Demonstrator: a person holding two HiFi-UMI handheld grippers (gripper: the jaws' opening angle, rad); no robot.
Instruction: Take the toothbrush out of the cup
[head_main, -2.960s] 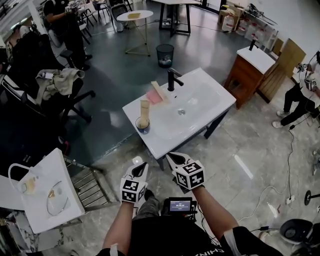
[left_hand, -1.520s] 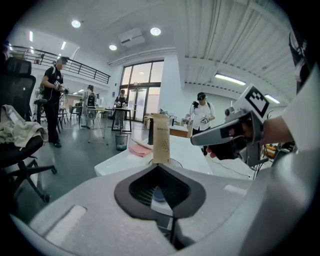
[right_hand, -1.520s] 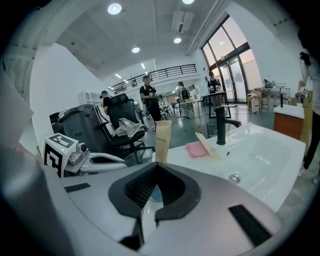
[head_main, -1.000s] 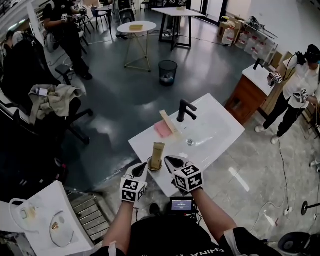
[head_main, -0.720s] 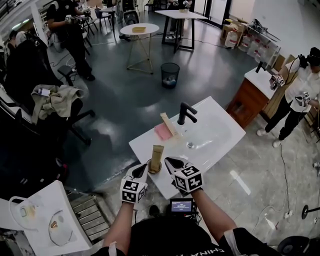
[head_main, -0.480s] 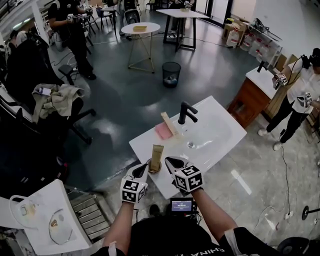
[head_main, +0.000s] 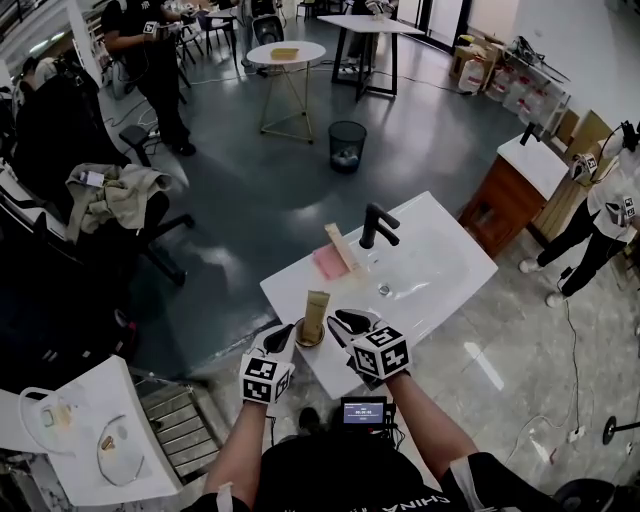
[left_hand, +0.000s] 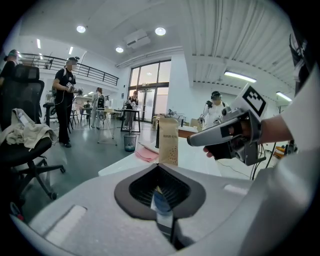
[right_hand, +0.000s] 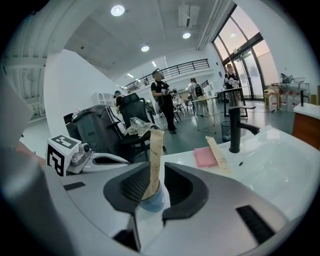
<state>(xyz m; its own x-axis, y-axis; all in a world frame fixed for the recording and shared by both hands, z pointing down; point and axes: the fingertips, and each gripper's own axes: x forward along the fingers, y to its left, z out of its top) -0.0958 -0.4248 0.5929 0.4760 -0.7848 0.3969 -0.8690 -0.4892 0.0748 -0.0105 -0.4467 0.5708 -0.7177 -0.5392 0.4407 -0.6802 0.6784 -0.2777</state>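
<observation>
A small blue cup (head_main: 307, 337) stands on the near corner of the white sink counter (head_main: 440, 262). A toothbrush in a tall tan paper pack (head_main: 316, 311) stands upright in it. My right gripper (head_main: 347, 322) is just right of the cup and its jaws are opening. In the right gripper view the cup (right_hand: 150, 198) and pack (right_hand: 155, 159) sit between the parted pads, which do not press on them. My left gripper (head_main: 281, 337) is just left of the cup, its tips together and holding nothing. The pack (left_hand: 168, 141) rises beyond it.
Behind the cup lie a pink cloth (head_main: 329, 263) and a second tan pack (head_main: 342, 247), beside a black faucet (head_main: 375, 226). A wooden vanity (head_main: 518, 172) stands at right, a bin (head_main: 347, 146) and a round table (head_main: 285, 54) farther off, a draped chair (head_main: 116, 191) at left.
The view has closed in on the sink, and both grippers now flank the cup. The right gripper's jaws, shut a moment ago, have parted. The left gripper has stayed put.
</observation>
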